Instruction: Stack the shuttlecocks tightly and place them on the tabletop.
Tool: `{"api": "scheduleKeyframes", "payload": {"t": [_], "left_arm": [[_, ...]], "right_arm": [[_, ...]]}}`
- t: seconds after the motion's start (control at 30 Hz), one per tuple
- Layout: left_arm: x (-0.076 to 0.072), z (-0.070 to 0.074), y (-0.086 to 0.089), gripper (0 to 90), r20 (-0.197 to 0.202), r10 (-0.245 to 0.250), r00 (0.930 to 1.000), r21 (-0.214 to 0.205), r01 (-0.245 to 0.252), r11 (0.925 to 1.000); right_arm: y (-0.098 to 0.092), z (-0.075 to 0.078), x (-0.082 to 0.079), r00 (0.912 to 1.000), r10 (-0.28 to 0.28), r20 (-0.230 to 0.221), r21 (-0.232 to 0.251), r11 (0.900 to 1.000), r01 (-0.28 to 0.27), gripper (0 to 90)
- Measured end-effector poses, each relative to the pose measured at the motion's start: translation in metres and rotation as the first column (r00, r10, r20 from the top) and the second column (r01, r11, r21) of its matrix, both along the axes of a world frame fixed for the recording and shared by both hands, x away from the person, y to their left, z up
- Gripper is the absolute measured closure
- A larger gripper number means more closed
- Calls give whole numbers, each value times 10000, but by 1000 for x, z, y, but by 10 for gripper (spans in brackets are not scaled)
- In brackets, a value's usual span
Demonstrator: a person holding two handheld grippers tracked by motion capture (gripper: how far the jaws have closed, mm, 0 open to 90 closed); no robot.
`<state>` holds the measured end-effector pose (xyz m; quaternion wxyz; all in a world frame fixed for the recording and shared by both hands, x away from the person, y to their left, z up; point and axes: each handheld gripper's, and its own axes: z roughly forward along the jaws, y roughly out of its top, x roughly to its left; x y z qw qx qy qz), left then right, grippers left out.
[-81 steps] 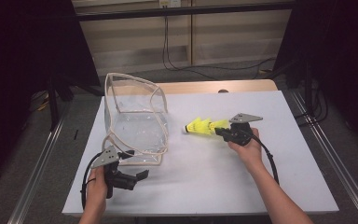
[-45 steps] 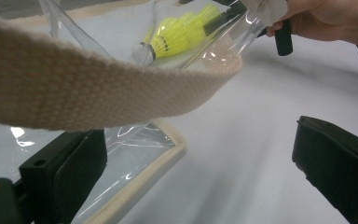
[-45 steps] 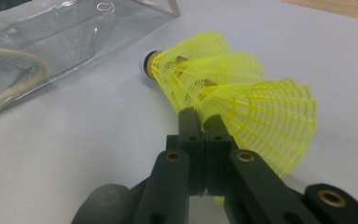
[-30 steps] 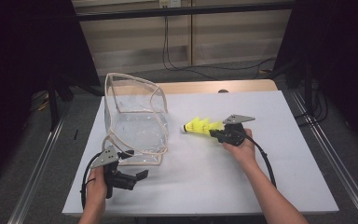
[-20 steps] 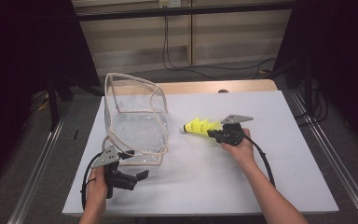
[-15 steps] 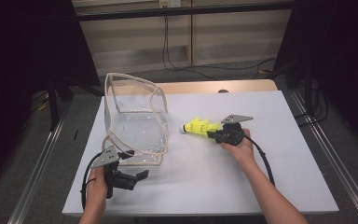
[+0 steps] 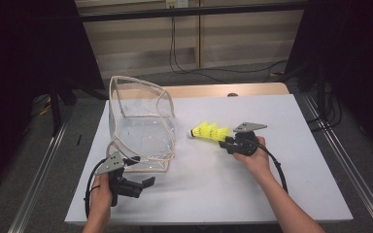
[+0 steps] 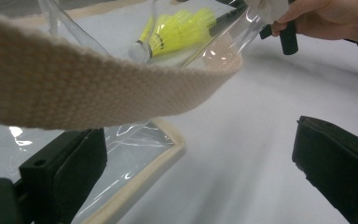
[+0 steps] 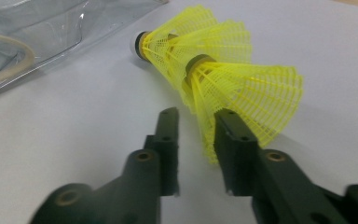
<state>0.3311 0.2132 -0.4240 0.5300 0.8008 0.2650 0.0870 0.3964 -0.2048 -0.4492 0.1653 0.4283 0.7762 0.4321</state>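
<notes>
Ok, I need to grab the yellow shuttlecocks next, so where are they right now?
In the high view the shuttlecocks lie on the white table, right of the clear bag, just in front of the right claw.

No legible text, label, brand, number or sign anywhere

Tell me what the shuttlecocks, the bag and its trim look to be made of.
Shuttlecocks: likely plastic; neon yellow moulded mesh skirts, matt, on pale round heads with a dark band.
Bag: probably clear soft vinyl; see-through, glossy, creased, with bright glints.
Trim: woven fabric tape, beige and matt; the weave shows plainly in the left gripper view.
</notes>
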Motion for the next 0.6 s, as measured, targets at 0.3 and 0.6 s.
{"api": "scheduleKeyframes", "payload": {"t": [0.3, 0.6], "left_arm": [[0, 0, 1, 32, 31, 4, 10000, 19, -4, 10000], [0, 0, 1, 32, 38, 11, 10000, -11, -11, 10000]], "right_arm": [[2, 0, 2, 9995, 235, 210, -30, 9997, -235, 900], [-3, 5, 7, 9992, 251, 324, 222, 9994, -259, 900]]}}
